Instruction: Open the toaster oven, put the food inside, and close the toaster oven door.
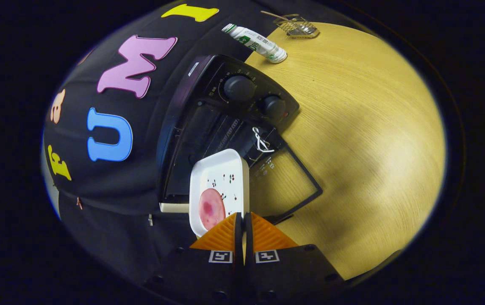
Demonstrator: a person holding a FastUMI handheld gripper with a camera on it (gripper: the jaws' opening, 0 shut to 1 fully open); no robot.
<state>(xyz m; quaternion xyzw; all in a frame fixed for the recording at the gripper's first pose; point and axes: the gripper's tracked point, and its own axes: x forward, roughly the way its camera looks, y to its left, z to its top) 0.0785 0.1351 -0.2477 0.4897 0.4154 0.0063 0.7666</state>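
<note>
1. Fingers (242, 220) were nearly closed — only a thin gap between them, pinched on the near rim of the white tray (221, 176). Both appeared to press on that rim, so the tray read as gripped.
2. Tray carried one round pink slice of food (212, 208) at its near end, just ahead of the fingers and slightly to one side. Rest of the tray was bare apart from a small printed pattern.
3. Toaster oven (208, 127) sat directly beyond the fingers with its door (286, 182) dropped open and lying flat on the wooden surface (373, 148). Two knobs (239, 87) were on the control panel beside the cavity.
4. Key relation: the tray's long axis ran straight away from the fingers toward the dark cavity, with its far end at or just inside the opening — I couldn't tell whether it rested on the rack yet.
5. Judgement: opening step looked done and insertion partway. Next move likely a straight push along that long axis, then release and retreat before lifting the door.
6. Risk: the whole view was rolled, so the tray may have been tilted and the slice could slide.
7. Background: a tube (256, 42) and a small wire basket (297, 26) lay on the surface well beyond the oven, clear of the path.
</note>
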